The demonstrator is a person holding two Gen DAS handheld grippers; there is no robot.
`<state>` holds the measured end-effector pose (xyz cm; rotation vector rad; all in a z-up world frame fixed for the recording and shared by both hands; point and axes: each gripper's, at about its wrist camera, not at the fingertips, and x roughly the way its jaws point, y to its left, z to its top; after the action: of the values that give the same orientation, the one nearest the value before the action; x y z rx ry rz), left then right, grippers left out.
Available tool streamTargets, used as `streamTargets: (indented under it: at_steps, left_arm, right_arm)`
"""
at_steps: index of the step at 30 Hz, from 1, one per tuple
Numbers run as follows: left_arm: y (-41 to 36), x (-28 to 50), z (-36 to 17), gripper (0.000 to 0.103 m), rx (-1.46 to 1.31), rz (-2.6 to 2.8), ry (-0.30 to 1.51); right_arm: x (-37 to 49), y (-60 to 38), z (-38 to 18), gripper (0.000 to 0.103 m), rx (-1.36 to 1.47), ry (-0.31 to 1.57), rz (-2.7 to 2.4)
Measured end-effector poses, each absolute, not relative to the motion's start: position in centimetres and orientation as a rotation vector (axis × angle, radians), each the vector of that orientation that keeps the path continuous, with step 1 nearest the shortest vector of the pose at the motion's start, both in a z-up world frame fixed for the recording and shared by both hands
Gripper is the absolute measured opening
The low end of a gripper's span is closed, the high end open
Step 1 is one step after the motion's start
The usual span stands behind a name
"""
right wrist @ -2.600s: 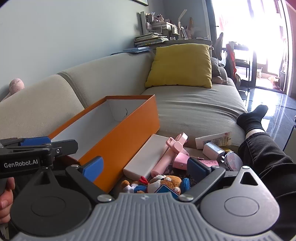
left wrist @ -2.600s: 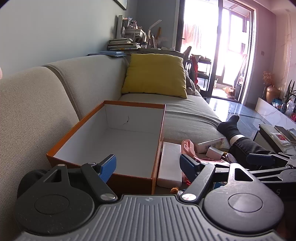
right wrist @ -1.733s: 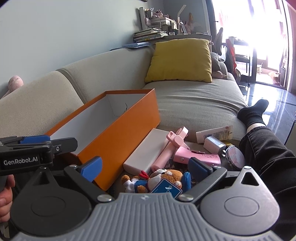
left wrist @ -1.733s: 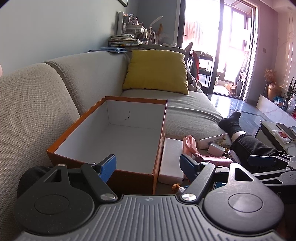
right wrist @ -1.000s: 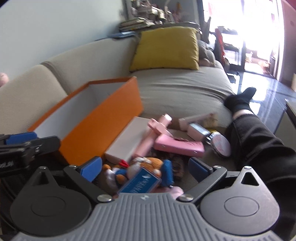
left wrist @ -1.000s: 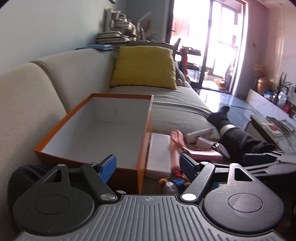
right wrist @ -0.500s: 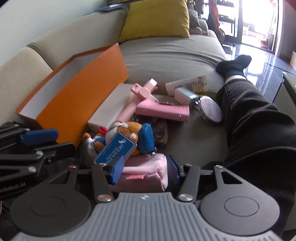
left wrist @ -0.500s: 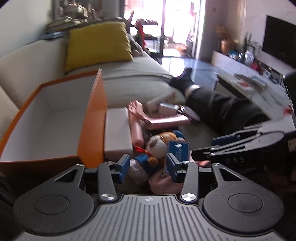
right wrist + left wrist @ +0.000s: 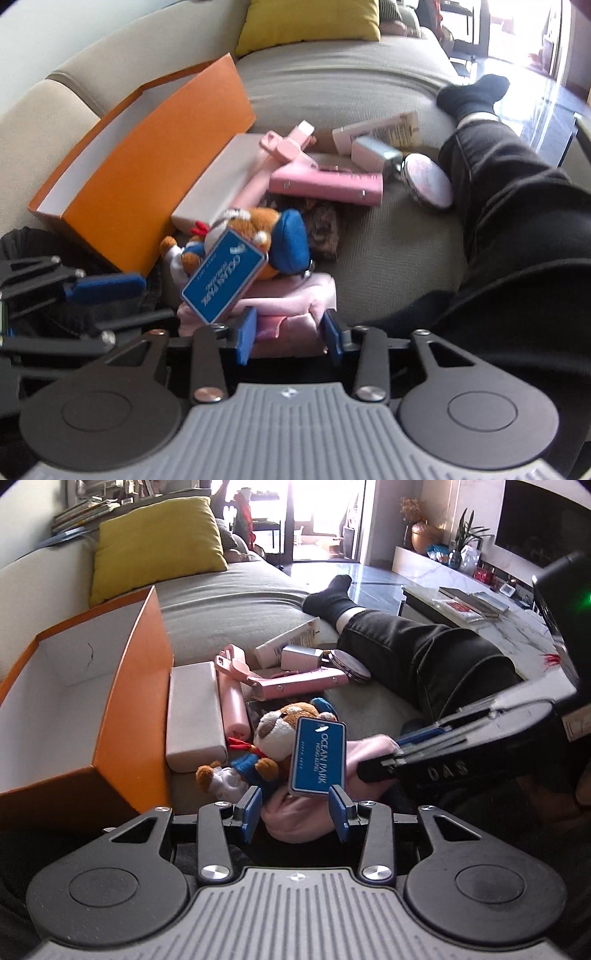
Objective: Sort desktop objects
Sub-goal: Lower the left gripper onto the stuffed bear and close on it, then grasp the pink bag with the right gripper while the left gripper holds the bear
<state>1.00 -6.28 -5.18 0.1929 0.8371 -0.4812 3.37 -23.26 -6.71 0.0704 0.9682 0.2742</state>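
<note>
I set both hand-held grippers, left (image 9: 293, 808) and right (image 9: 288, 330), half-open astride the folded pink cloth (image 9: 291, 295) on the sofa beside the empty orange box (image 9: 122, 686), neither yet gripping, because it lay nearest.

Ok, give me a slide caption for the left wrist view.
Left gripper straddles a pink cloth bundle beside the plush dog and orange box.

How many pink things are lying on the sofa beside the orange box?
4 visible: a pink stick along the white box, a pink case past the plush dog, a round compact by the leg, and pink cloth between the right gripper fingers. More may be hidden.
</note>
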Motion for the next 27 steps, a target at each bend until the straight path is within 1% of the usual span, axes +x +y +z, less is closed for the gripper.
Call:
streamTargets:
  at_steps: [4, 6, 8, 10, 15, 19, 24, 27]
  left_arm:
    - [-6.8, 1.0, -5.3, 0.048, 0.224, -0.499, 0.822]
    - [-7.0, 1.0, -5.4, 0.048, 0.234, -0.492, 0.820]
    - [-6.9, 1.2, -5.5, 0.048, 0.229, -0.481, 0.830]
    - [-6.6, 1.3, -5.6, 0.048, 0.218, -0.469, 0.845]
    - [-5.9, 1.9, -6.0, 0.047, 0.202, -0.454, 0.873]
    - [-5.6, 1.6, -5.6, 0.046, 0.207, -0.455, 0.853]
    - [-5.3, 1.1, -5.1, 0.046, 0.220, -0.449, 0.836]
    - [-5.1, 1.0, -4.9, 0.046, 0.224, -0.442, 0.828]
  right_arm:
    - [4.1, -22.7, -6.0, 0.036, 0.048, 0.920, 0.277]
    - [4.7, -22.6, -5.8, 0.035, 0.049, 0.903, 0.270]
    - [5.2, -22.6, -5.8, 0.037, 0.036, 0.903, 0.254]
    - [5.2, -22.5, -5.7, 0.042, 0.005, 0.900, 0.253]
    - [4.0, -21.8, -4.4, 0.044, -0.169, 0.870, 0.393]
    - [3.4, -20.9, -3.9, 0.043, -0.326, 0.871, 0.501]
    - [2.4, -19.0, -4.7, 0.043, -0.487, 0.921, 0.645]
    - [1.9, -17.5, -5.7, 0.047, -0.600, 0.910, 0.675]
